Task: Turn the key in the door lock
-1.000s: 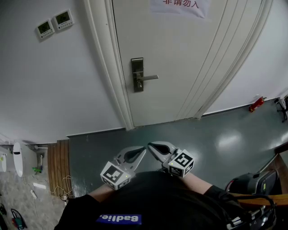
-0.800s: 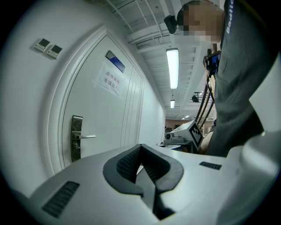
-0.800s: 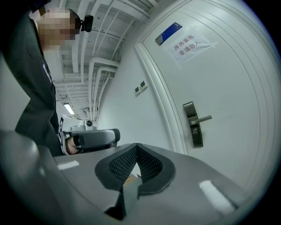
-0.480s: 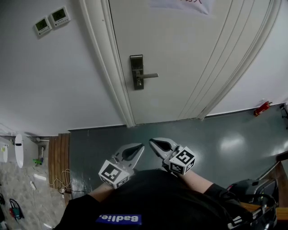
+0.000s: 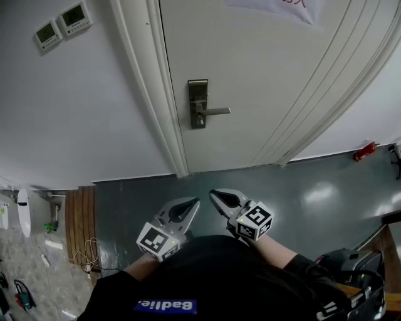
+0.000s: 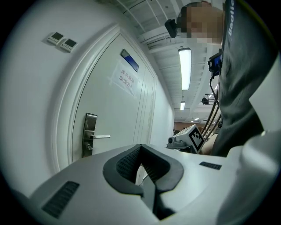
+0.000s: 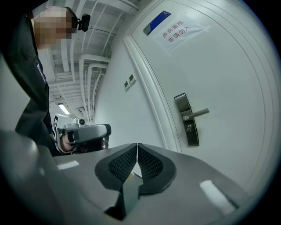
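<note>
Left gripper (image 5: 195, 202) and right gripper (image 5: 213, 194) were both pinched shut on nothing, door lock plate (image 5: 198, 104) standing upright well ahead of them, neither claw clearly nearer, key not really visible

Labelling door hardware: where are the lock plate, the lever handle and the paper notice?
lock plate (image 5: 198, 91), head view, upper face.
lever handle (image 5: 218, 111), head view, mid-lever.
paper notice (image 5: 276, 7), head view, lower part.

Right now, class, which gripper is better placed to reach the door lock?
Right, narrowly: in the head view the right gripper sits slightly nearer the lock plate than the left gripper; both are shut and empty.
</note>
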`<state>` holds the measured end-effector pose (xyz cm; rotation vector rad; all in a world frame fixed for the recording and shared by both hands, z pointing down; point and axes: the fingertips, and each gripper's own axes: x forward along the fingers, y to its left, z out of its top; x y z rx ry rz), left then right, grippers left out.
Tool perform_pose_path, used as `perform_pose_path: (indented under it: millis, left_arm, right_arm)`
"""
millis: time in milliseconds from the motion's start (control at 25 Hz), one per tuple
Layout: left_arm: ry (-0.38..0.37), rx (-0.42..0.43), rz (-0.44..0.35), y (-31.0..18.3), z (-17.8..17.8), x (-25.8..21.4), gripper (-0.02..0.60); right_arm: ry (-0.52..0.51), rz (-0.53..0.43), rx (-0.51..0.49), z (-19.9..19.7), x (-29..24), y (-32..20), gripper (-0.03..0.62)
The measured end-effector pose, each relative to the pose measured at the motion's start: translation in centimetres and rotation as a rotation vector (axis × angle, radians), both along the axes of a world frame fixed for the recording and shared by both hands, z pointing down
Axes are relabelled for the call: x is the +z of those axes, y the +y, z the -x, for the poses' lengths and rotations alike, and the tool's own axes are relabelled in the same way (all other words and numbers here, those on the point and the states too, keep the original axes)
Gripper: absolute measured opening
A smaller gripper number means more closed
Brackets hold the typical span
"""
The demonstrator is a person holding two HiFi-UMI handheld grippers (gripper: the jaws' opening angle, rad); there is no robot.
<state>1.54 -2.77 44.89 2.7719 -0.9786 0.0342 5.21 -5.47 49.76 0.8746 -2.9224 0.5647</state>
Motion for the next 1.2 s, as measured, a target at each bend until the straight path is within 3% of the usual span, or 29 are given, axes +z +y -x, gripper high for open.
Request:
perform_pose_path:
  millis: [320,520,800,1200]
  left_arm:
    - [0.001,0.107,-0.039,-7.9,4.5,-0.8,-0.006]
    - [0.023,0.149,-0.051,-11.2,6.3,-1.1,-0.006]
    - [0.006,0.15,-0.02,-13.6,6.4,-0.4,-0.006]
    - [-0.031,0.086,-0.021,-16.6,4.9,-0.6,-0.006]
  right_arm:
    - [0.012,0.016,0.114,4.5,0.1,-8.1,0.006]
    - [0.025,0.024,0.208,4.9,0.5,-12.5,0.012]
    - [0.003,0.074,0.257,3.3,1.9,-17.7,0.016]
    - [0.038,0.158,0.289,1.3,6.2,-25.2,0.095]
